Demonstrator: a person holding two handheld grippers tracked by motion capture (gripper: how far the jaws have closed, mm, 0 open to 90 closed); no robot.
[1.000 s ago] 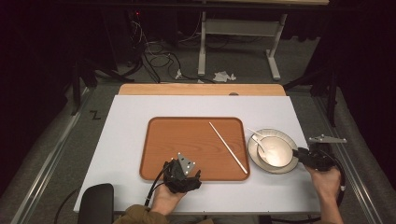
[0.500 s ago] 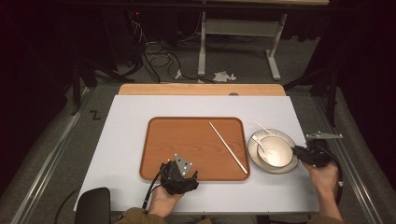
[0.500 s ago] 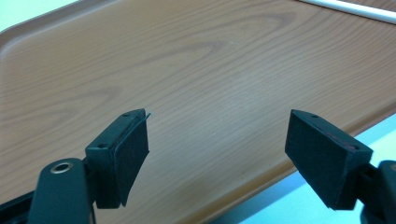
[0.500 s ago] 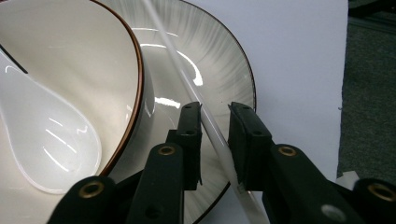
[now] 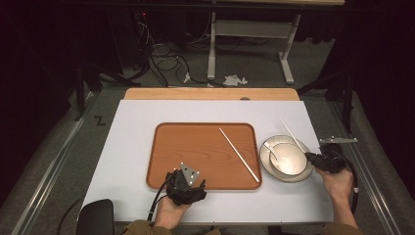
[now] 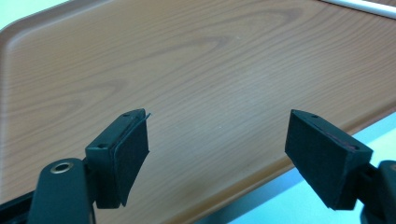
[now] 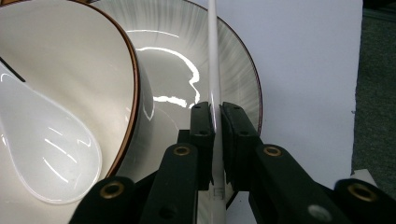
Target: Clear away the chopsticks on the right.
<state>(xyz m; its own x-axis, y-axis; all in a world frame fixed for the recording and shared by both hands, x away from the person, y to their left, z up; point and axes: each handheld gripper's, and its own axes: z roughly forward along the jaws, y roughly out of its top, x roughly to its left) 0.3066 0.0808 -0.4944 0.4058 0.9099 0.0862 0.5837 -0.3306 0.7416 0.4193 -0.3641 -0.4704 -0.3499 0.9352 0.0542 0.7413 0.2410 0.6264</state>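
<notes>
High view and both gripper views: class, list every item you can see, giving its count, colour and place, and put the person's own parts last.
Tray: one, brown wood-grain, centre of the table.
Chopsticks: two, white; one lying on the tray's right part, one clamped over the plate.
Plate: one, grey-white, right of the tray.
Bowl: one, white with brown rim, on the plate.
Spoon: one, white, in the bowl.
Table: one, white top.
Left gripper: black, open over the tray's near edge.
Right gripper: black, shut on a chopstick.
Hands: two, at the bottom edge.

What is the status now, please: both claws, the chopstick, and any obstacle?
Right claw shut on white chopstick, over plate rim. Left claw open, empty, above wooden tray. Second chopstick lies on tray. Bowl with spoon close beside.
</notes>
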